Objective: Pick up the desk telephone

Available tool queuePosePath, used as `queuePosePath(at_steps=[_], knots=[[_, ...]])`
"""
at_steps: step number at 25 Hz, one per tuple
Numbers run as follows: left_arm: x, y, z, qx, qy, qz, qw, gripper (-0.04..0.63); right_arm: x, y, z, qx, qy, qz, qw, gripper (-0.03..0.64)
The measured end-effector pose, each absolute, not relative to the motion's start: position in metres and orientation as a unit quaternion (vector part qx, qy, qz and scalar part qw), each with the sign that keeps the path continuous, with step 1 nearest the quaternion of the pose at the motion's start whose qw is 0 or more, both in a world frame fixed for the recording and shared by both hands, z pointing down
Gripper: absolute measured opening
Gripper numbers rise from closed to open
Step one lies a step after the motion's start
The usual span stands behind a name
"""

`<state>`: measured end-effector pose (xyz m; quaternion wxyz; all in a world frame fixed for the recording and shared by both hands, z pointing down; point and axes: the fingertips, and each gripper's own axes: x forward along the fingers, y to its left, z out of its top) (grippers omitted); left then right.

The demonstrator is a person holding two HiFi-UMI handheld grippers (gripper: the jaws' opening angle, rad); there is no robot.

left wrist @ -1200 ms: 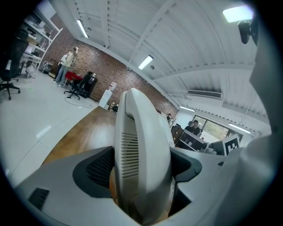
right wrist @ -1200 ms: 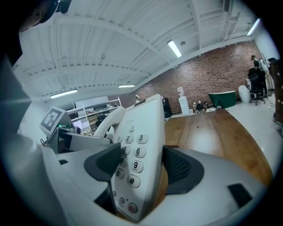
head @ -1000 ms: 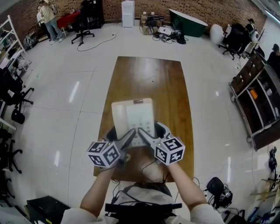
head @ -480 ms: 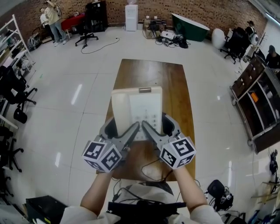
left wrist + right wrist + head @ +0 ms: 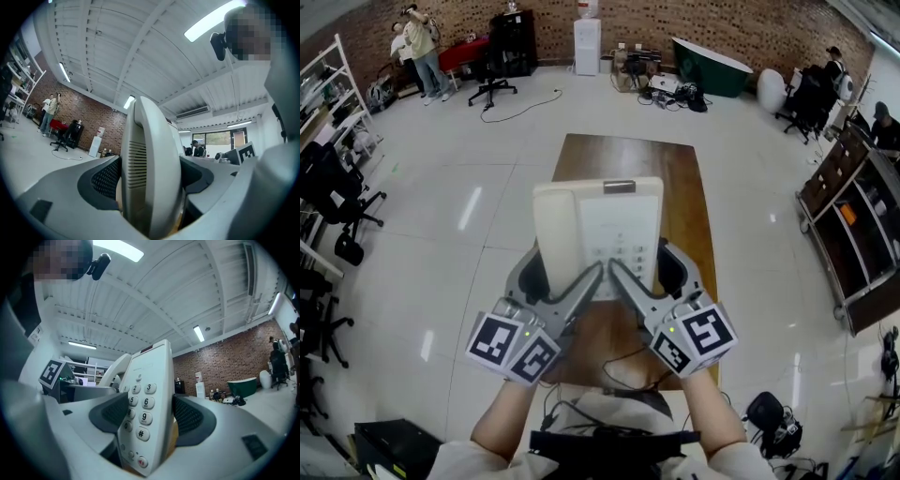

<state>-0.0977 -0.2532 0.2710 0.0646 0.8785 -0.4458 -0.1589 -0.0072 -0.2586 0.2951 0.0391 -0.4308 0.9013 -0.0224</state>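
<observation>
The white plastic desk telephone [image 5: 600, 234] is held up in the air, above the long brown wooden counter [image 5: 619, 155]. It looks tipped up, with its number buttons facing the person.

The left hand-held gripper [image 5: 561, 281] squeezes the side where the handset [image 5: 150, 178] rests. Its two jaws press on it from both sides. The right hand-held gripper [image 5: 647, 277] squeezes the side with the number buttons [image 5: 143, 416] the same way. So both are grasping the telephone.

I think the picking up is almost all done, because the telephone seems off the counter. What is left is just to hold it steady and not let it slip.
</observation>
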Motion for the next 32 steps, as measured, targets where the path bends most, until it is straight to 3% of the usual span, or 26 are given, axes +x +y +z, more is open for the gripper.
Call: queuePosePath(at_steps=[11, 32], knots=[[-0.093, -0.235, 0.236, 0.879, -0.443, -0.177, 0.024, 0.373, -0.003, -0.243, 0.261, -0.432, 0.900, 0.004, 0.064, 0.311], [-0.096, -0.255, 0.258, 0.877, -0.446, -0.169, 0.058, 0.368, -0.005, -0.259, 0.279, -0.441, 0.896, -0.012, 0.041, 0.311]])
